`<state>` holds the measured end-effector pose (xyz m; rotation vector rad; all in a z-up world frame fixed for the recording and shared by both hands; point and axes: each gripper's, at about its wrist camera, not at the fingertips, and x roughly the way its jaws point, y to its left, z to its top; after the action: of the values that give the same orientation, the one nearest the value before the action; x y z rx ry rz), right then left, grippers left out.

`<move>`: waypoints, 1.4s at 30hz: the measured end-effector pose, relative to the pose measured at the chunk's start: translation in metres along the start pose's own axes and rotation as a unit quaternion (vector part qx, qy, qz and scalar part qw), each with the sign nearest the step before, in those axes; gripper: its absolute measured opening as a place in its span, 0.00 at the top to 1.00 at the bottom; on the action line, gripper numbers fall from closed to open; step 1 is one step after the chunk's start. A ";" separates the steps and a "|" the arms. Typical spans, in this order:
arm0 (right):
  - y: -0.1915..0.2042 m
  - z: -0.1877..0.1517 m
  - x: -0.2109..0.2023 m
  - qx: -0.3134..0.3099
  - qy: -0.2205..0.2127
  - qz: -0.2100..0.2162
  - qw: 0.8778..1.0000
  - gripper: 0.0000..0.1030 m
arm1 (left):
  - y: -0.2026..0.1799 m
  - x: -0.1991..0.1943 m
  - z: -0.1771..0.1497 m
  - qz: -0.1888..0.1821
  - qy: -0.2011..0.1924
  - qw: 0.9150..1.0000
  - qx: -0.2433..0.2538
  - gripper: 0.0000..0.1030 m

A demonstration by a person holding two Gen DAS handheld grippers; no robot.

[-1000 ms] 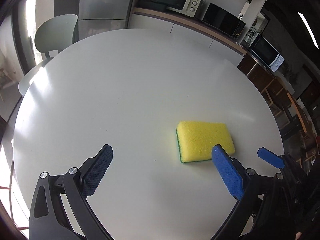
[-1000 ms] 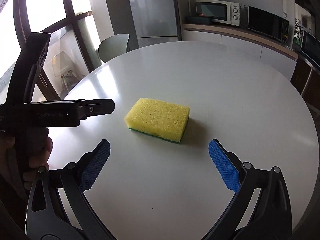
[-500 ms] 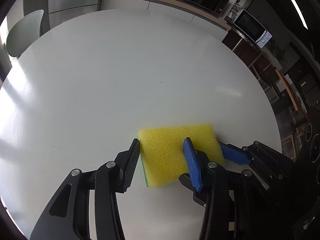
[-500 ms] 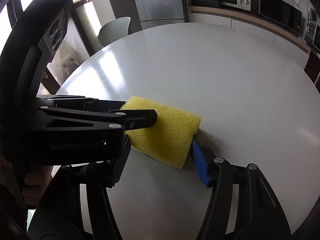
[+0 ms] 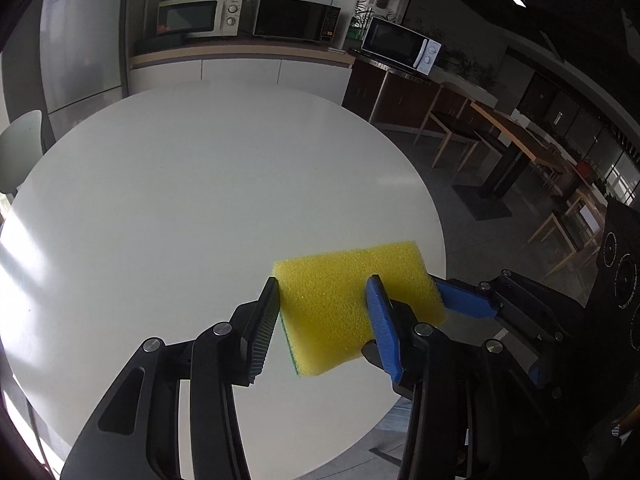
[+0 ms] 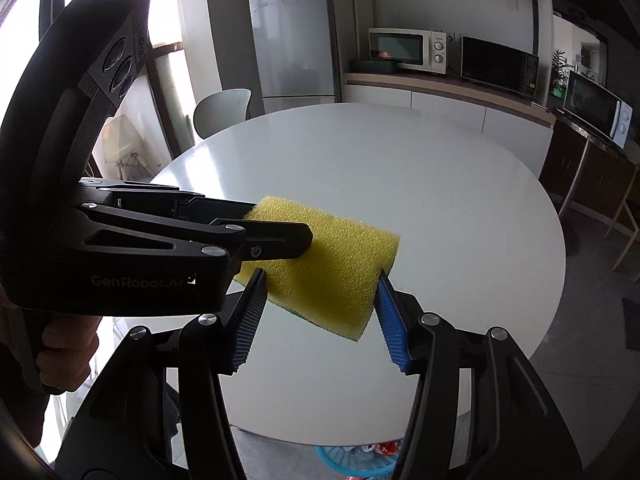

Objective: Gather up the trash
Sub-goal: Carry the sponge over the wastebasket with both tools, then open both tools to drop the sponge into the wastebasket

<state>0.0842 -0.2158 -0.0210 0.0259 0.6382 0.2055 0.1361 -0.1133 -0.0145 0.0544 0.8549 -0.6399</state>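
Yellow sponge (image 5: 348,296) lifted clear of white bench (image 5: 192,200) — left gripper (image 5: 326,320) and right gripper (image 6: 320,312) jaws both pinching it.

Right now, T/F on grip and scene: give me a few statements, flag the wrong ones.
1. Both grippers clamp the sponge. True: left gripper and right gripper each pinch it.
2. The sponge lies flat on the table. False: it is held up off it.
3. The sponge is blue. False: yellow with a green underside.
4. A blue basket sits on the floor below the table edge. True.
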 end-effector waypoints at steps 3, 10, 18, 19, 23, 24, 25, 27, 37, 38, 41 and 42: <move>-0.016 -0.045 -0.043 0.025 -0.010 -0.032 0.999 0.51 | -0.054 0.003 -0.028 -0.015 -0.002 0.999 0.037 0.57; -0.051 -0.151 -0.067 0.059 0.052 -0.075 0.994 0.51 | -0.136 0.058 -0.114 -0.025 0.058 0.995 0.083 0.56; -0.061 -0.232 0.006 0.085 0.146 -0.044 0.985 0.51 | -0.125 0.135 -0.180 0.015 0.128 0.989 0.070 0.56; -0.062 -0.239 0.019 0.092 0.157 -0.039 0.983 0.51 | -0.117 0.145 -0.185 0.012 0.139 0.988 0.065 0.56; -0.072 -0.262 0.083 0.116 0.216 -0.032 0.969 0.51 | -0.078 0.200 -0.210 -0.005 0.195 0.980 0.023 0.56; -0.074 -0.266 0.102 0.115 0.230 -0.033 0.966 0.51 | -0.067 0.216 -0.214 -0.006 0.209 0.978 0.011 0.56; -0.076 -0.271 0.120 0.116 0.245 -0.031 0.962 0.51 | -0.055 0.231 -0.219 -0.004 0.222 0.975 0.001 0.56; -0.077 -0.278 0.157 0.112 0.268 -0.031 0.956 0.51 | -0.040 0.259 -0.223 0.000 0.236 0.972 -0.014 0.56; -0.122 -0.326 0.296 0.144 0.349 -0.044 0.925 0.51 | 0.026 0.403 -0.242 -0.013 0.315 0.945 -0.091 0.56; -0.127 -0.332 0.303 0.150 0.355 -0.046 0.921 0.51 | 0.029 0.413 -0.245 -0.016 0.321 0.942 -0.100 0.56; -0.137 -0.339 0.316 0.166 0.365 -0.049 0.915 0.48 | 0.036 0.429 -0.253 -0.020 0.332 0.936 -0.114 0.51; -0.139 -0.341 0.318 0.169 0.368 -0.056 0.913 0.47 | 0.038 0.432 -0.255 -0.020 0.337 0.934 -0.117 0.39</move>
<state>0.1562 -0.3025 -0.4939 0.2546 1.4220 -0.0198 0.1907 -0.2251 -0.5023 0.0401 1.5962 -0.5540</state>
